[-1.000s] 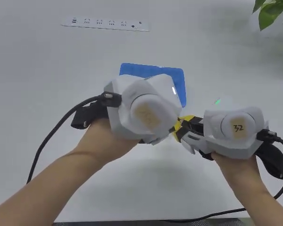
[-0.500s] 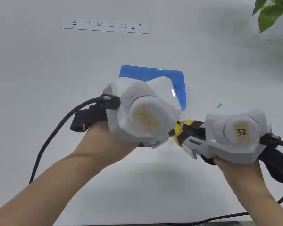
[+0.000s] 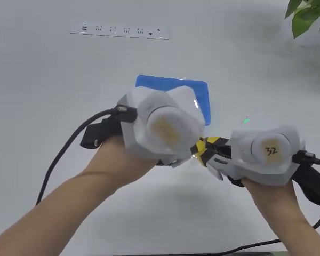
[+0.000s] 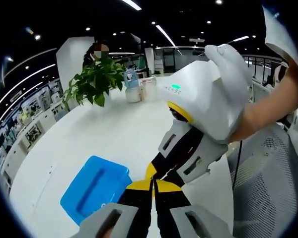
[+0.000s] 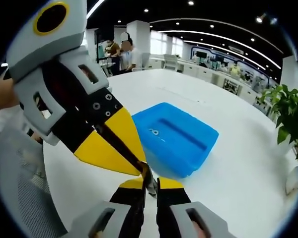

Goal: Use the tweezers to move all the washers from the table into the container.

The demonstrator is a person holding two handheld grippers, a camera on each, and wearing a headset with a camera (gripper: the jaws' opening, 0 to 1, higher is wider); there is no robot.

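Left tongs point(image 4: 152, 186): pressed narrow on the thin dark tweezers point(image 5: 147, 177), tips meeting the right tongs point(image 5: 150, 188), lower centre of the left gripper view.
Right tongs: narrow, pinching the tweezers' end, lower centre of the right gripper view.
Blue rectangular plastic container point(image 3: 202, 96): on the white counter point(image 3: 53, 80), centre of the head view, just behind both tongs.
White power strip point(image 3: 120, 30): upper left of the head view.

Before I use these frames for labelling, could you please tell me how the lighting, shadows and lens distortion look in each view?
Head view: bright, even light; the white table is nearly washed out, with one soft shadow in the foreground. Left gripper view: strong fisheye bending, ceiling lights glaring, blue container clear. Right gripper view: same bending; the near fingers are slightly soft.
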